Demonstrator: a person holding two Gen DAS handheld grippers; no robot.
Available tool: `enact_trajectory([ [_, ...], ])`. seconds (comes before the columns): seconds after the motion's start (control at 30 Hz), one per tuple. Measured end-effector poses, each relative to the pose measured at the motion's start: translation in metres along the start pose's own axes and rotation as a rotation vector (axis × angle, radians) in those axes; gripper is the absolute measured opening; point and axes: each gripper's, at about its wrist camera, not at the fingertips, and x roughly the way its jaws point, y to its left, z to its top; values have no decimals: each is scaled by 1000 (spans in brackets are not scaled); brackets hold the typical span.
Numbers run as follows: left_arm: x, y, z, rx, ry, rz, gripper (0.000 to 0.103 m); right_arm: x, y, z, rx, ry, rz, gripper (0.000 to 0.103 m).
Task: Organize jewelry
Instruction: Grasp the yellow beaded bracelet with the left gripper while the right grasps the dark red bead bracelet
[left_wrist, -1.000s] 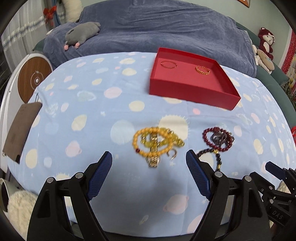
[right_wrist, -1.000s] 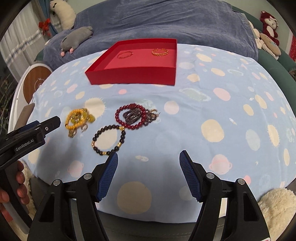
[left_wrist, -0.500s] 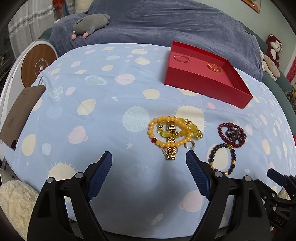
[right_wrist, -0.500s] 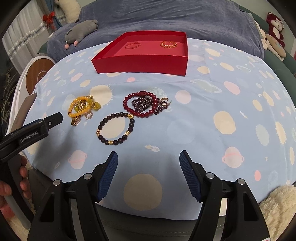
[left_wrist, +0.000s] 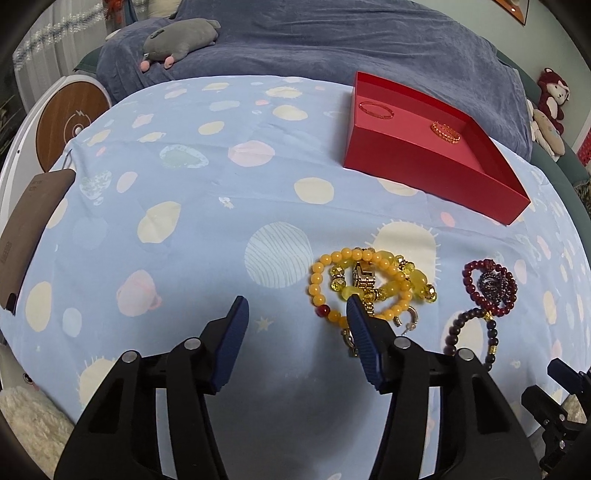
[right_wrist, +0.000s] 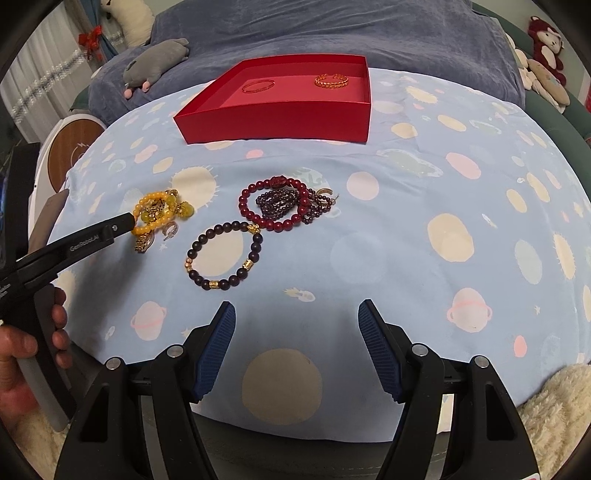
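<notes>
The left gripper (left_wrist: 297, 308), stamped "GenRobot.AI" on its side, has just been narrowing its jaws, which are still released with nothing between them; its right finger hides part of the yellow bead bracelet (left_wrist: 373, 286) tangled with a gold watch near the worktop's (left_wrist: 177, 192) front edge. The right gripper (right_wrist: 297, 319) hangs released over bare cloth, the dark bead bracelet (right_wrist: 221, 254) lies beyond it, and two thin rings in the red tray (right_wrist: 273, 122) at the far edge are too small to make out.
</notes>
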Motion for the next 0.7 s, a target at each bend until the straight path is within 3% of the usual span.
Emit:
enact_trajectory([
  [0.2, 12, -4, 3, 12, 5, 37, 38, 3, 3, 4, -7, 0, 2, 66],
  [0.27, 13, -6, 5, 17, 0, 38, 28, 4, 3, 7, -4, -2, 3, 66],
  [0.33, 13, -6, 6, 16, 3, 17, 7, 6, 2, 10, -2, -4, 3, 66],
  [0.7, -9, -7, 0, -24, -28, -56, 7, 12, -2, 40, 3, -48, 8, 66],
])
